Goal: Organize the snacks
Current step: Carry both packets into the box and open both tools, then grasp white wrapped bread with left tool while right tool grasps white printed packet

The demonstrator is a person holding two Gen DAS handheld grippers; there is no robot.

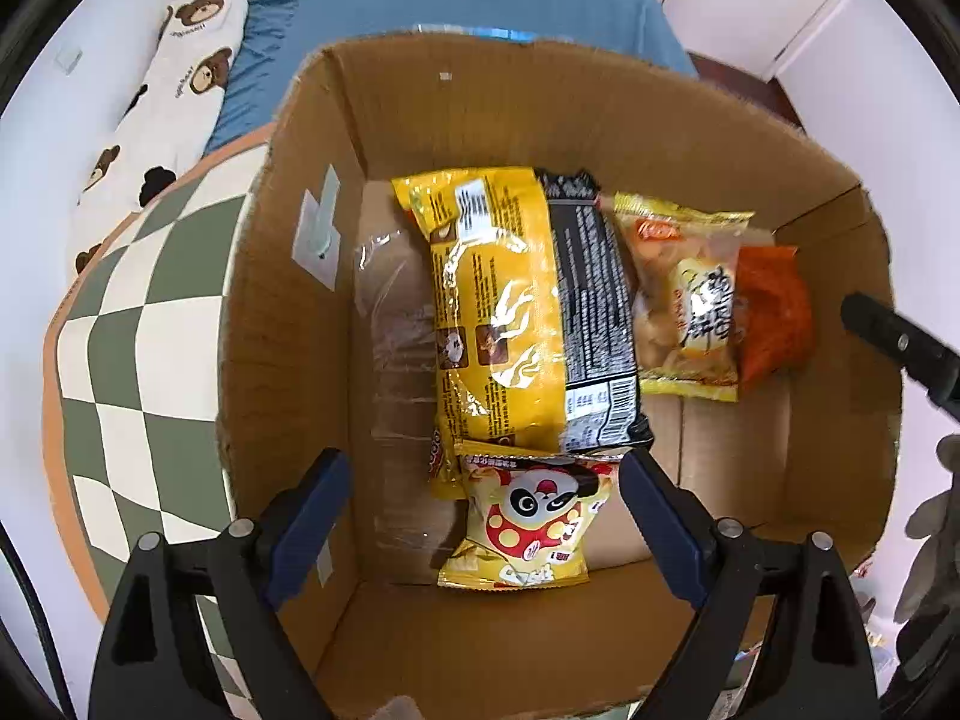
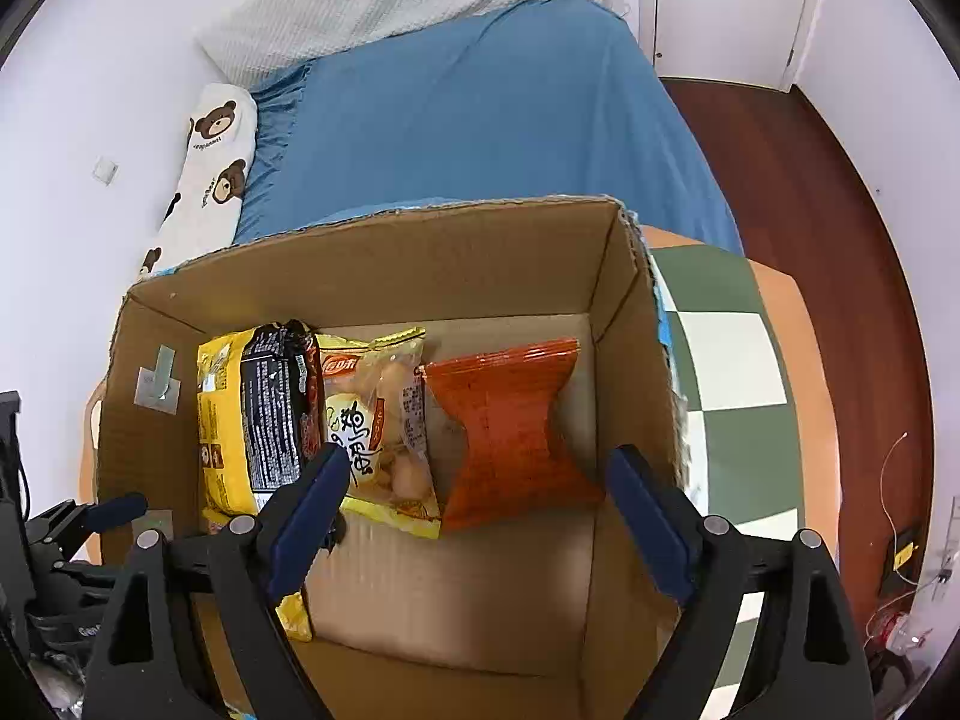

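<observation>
Snacks sit inside the cardboard box [image 1: 600, 120], panda packet [image 1: 528, 522] nearest. Left hand-held gripper [image 1: 486, 516] and right hand-held gripper [image 2: 477, 510] hover spread and empty; likely next, fetch another packet.

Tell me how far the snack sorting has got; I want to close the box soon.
Done: four packets lie in the cardboard box: yellow-black pack, egg-snack bag, orange packet, panda bag. In hand: nothing; left gripper and right gripper are open. Leftovers outside aren't visible.

Left gripper [image 1: 486, 531] and right gripper [image 2: 474, 525] both spread wide, fingers apparently empty.
</observation>
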